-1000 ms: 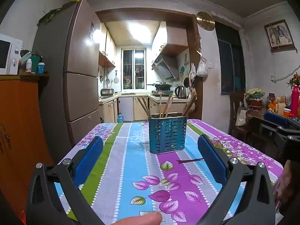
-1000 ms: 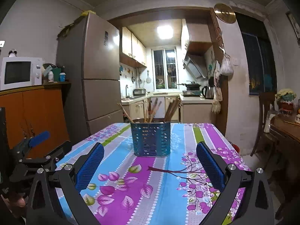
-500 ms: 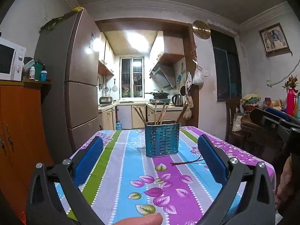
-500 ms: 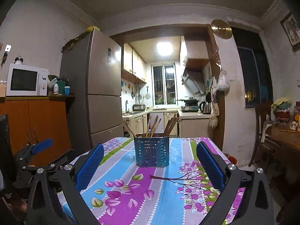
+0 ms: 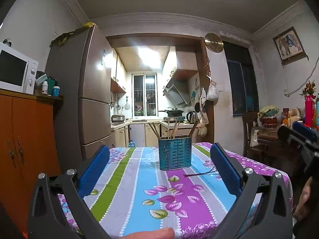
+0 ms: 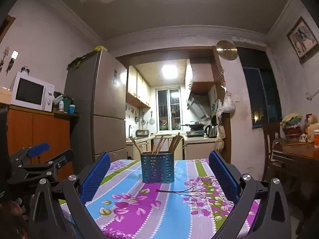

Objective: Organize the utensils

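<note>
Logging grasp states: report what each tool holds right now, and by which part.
Nothing is held. The left tool and right tool are both open and empty, back from the blue utensil holder; the chopsticks stand inside it.

Perforated blue metal holder (image 5: 175, 153), slight sheen, with matt wooden chopsticks (image 5: 173, 128) at 12 o'clock. Tablecloth (image 5: 139, 189) smooth, glossy, plastic-looking print. Gripper pads (image 6: 223, 176) rough textured blue rubber; arms matt black plastic. Fridge (image 6: 105, 107) brushed, shiny.

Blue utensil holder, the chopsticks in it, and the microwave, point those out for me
Blue utensil holder (image 6: 157, 169), right wrist view, perforated front wall.
Chopsticks (image 6: 175, 143), right wrist view, shafts above the rim.
Microwave (image 6: 30, 91), right wrist view, dark door window.
</note>
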A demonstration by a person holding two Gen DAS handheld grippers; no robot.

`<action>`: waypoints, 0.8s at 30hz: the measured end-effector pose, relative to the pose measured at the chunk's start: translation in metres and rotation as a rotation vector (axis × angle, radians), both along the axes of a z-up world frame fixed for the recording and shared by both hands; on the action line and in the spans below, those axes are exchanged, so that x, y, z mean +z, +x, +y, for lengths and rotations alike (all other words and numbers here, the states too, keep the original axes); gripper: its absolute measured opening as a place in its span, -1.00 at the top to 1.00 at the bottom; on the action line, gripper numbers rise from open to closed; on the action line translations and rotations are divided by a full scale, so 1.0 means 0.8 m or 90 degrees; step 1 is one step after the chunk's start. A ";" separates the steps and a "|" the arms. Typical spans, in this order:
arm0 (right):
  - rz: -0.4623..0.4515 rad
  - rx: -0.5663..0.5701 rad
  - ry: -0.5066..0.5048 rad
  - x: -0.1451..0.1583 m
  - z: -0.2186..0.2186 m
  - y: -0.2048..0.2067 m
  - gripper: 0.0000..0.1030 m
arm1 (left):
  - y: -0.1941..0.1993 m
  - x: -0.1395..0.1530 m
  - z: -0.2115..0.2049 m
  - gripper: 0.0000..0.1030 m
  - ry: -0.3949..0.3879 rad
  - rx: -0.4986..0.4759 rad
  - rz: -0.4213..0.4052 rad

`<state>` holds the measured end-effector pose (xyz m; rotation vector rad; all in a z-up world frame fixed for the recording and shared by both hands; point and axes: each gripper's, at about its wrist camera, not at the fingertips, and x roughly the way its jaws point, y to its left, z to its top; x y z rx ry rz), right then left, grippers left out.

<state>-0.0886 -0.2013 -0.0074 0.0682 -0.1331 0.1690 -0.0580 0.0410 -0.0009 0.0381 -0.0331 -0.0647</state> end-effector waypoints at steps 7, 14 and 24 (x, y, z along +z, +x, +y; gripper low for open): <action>0.001 -0.014 -0.008 -0.010 -0.002 -0.019 -0.91 | -0.010 -0.013 0.000 -0.89 -0.006 0.003 0.009; 0.009 -0.022 -0.014 -0.014 0.000 -0.027 -0.91 | -0.025 -0.013 -0.009 -0.89 0.004 0.002 -0.008; 0.020 -0.030 -0.019 -0.016 -0.002 -0.033 -0.91 | -0.033 -0.012 -0.014 -0.89 0.002 -0.003 -0.014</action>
